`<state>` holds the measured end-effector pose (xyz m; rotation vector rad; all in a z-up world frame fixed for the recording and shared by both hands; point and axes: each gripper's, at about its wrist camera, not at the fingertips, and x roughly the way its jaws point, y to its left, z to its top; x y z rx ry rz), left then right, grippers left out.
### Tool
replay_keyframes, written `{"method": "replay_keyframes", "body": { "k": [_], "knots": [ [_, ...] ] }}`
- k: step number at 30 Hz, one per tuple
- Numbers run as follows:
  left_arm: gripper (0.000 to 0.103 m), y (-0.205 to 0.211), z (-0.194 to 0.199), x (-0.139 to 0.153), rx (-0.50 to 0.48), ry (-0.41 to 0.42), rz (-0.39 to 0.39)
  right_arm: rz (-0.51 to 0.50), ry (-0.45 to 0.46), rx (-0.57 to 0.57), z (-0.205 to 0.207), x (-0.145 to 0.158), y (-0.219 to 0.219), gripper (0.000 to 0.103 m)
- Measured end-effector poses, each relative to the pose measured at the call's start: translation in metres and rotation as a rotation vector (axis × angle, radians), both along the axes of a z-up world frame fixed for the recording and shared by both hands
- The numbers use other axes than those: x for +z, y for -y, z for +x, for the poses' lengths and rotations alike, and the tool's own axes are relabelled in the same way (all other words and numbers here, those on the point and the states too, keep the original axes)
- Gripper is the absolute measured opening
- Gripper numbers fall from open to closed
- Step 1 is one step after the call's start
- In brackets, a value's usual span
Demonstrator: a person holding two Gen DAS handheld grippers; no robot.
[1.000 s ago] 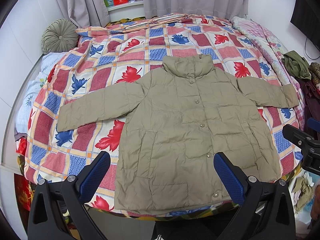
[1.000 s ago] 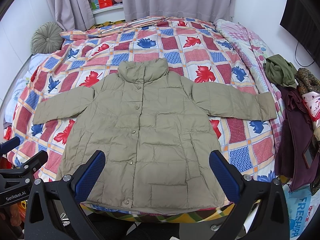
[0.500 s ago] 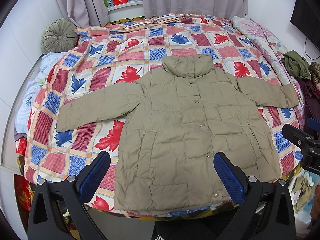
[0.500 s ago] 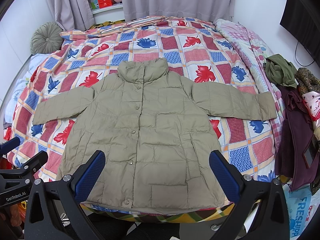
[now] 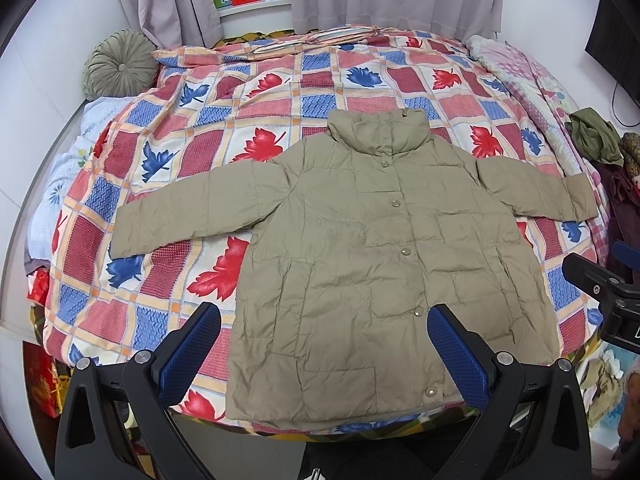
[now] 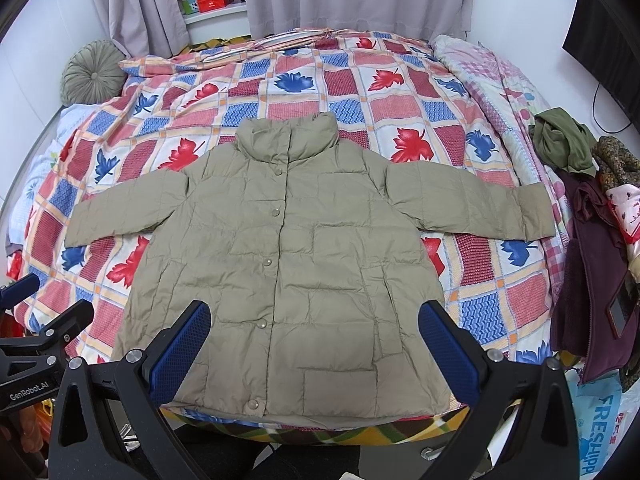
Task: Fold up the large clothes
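Across the middle of the left wrist view, the padded jacket (image 5: 384,256) lies face up and snapped shut on the patterned quilt (image 5: 192,152), sleeves spread to left and right, probably laid flat so the folds can start clean. At the bottom of the frame the left gripper (image 5: 324,354) hangs with jaws wide, holding nothing, framing the hem.

Centre of the right wrist view, the same jacket (image 6: 296,264) fills the bed, and the right gripper (image 6: 316,350) at bottom centre is likewise spread wide and empty. A heap of other clothes (image 6: 592,240) sits at the right edge.

Against the frames a second ago, nothing has shifted: both grippers hover unchanged.
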<state>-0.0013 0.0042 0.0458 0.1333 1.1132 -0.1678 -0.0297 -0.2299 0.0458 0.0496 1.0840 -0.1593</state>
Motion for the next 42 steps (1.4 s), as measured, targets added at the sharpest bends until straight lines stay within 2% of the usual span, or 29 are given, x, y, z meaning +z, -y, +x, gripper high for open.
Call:
{"method": "replay_keyframes", "body": {
  "k": [8, 14, 18, 22, 30, 34, 38, 42],
  "knots": [
    [0.103, -0.011, 0.005, -0.012, 0.014, -0.017, -0.023, -0.002, -0.016, 0.002, 0.001, -0.003, -0.010, 0.103],
    [0.103, -0.042, 0.020, -0.027, 0.068, -0.062, -0.063, 0.026, -0.040, -0.013, 0.016, -0.010, -0.017, 0.103],
    [0.103, -0.080, 0.039, -0.051, 0.115, -0.131, -0.142, 0.055, -0.072, -0.019, 0.027, -0.019, -0.029, 0.103],
    [0.103, -0.121, 0.059, -0.077, 0.169, -0.154, -0.185, 0.086, -0.125, -0.031, 0.042, -0.035, -0.045, 0.103],
    [0.103, -0.188, 0.109, -0.151, 0.255, -0.204, -0.287, 0.190, -0.220, -0.026, 0.075, -0.093, -0.089, 0.103],
    [0.103, -0.205, 0.137, -0.192, 0.300, -0.185, -0.394, 0.196, -0.250, 0.001, 0.092, -0.127, -0.107, 0.103],
    [0.103, -0.217, 0.171, -0.238, 0.379, -0.183, -0.577, 0.203, -0.301, 0.034, 0.107, -0.167, -0.118, 0.103],
    [0.103, -0.223, 0.203, -0.273, 0.430, -0.159, -0.671, 0.210, -0.319, 0.073, 0.120, -0.201, -0.124, 0.103]
  ]
}}
